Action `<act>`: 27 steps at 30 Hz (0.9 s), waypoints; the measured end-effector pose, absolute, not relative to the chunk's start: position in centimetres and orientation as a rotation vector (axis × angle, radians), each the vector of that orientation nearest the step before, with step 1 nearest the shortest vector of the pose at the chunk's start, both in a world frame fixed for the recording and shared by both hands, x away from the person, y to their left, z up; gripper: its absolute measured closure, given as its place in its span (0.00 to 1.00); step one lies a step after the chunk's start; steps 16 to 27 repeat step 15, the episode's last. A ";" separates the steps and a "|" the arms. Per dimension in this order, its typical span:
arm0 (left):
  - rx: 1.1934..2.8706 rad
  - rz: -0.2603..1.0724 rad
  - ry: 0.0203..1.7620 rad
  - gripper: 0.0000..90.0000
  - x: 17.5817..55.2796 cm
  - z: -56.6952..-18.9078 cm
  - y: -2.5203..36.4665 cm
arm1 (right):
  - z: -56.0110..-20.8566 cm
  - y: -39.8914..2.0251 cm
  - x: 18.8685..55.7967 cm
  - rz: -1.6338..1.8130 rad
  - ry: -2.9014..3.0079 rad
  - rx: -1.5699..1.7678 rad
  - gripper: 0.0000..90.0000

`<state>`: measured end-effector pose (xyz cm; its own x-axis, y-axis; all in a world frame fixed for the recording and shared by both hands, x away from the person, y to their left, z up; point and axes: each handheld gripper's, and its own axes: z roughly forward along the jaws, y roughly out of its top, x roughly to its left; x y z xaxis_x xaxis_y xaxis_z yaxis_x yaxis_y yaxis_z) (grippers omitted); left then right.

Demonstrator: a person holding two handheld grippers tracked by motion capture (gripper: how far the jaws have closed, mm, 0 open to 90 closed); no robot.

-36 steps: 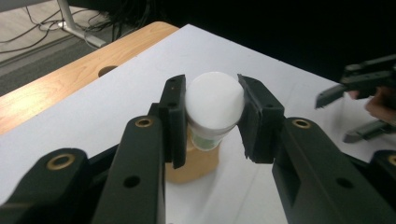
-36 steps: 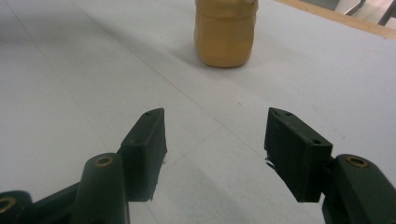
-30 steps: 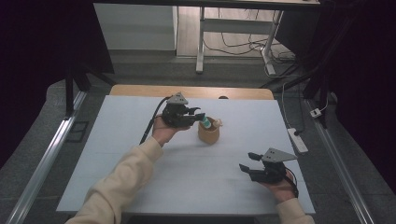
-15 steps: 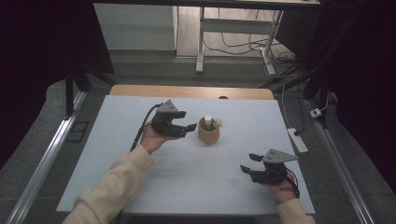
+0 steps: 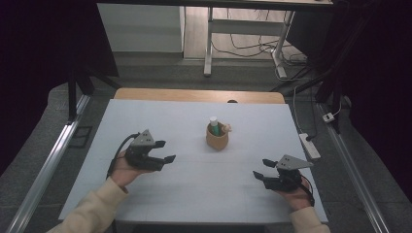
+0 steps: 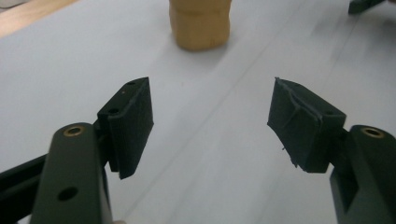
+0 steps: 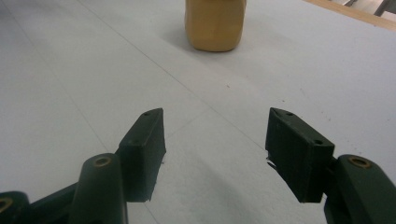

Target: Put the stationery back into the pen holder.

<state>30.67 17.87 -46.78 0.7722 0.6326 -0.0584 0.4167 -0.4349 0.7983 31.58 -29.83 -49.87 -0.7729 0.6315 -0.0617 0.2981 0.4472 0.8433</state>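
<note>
A small tan cup [image 5: 216, 140] stands upright near the middle of the white table [image 5: 194, 194]. A green bottle with a white cap [image 5: 214, 125] and a pale small object [image 5: 226, 128] stick out of its top. My left gripper [image 5: 165, 151] hovers to the cup's left, open and holding nothing. Its own view has the cup [image 6: 200, 23] ahead, beyond the spread jaws. My right gripper [image 5: 258, 175] rests at the front right, open and empty. The cup [image 7: 215, 24] stands ahead in the right gripper view too.
A strip of bare wood [image 5: 199, 95] runs along the table's far edge. A white power strip [image 5: 309, 145] lies off the right side. Metal rails [image 5: 43, 165] flank the table. Behind it stand desk legs and cables [image 5: 243, 43].
My left gripper has let go at the cup and drawn back toward the front left, leaving the bottle standing in the cup. The right gripper has stayed put.
</note>
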 end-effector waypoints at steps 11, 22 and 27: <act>2.076 0.309 0.845 0.35 28.1 -48.7 20.7 | -49.5 -29.9 31.6 1.247 2.330 0.763 0.41; 2.062 0.312 0.857 0.35 27.9 -48.9 21.0 | -49.5 -29.8 31.6 1.252 2.328 0.754 0.40; 2.062 0.312 0.857 0.35 27.9 -48.9 21.0 | -49.5 -29.8 31.6 1.252 2.328 0.754 0.40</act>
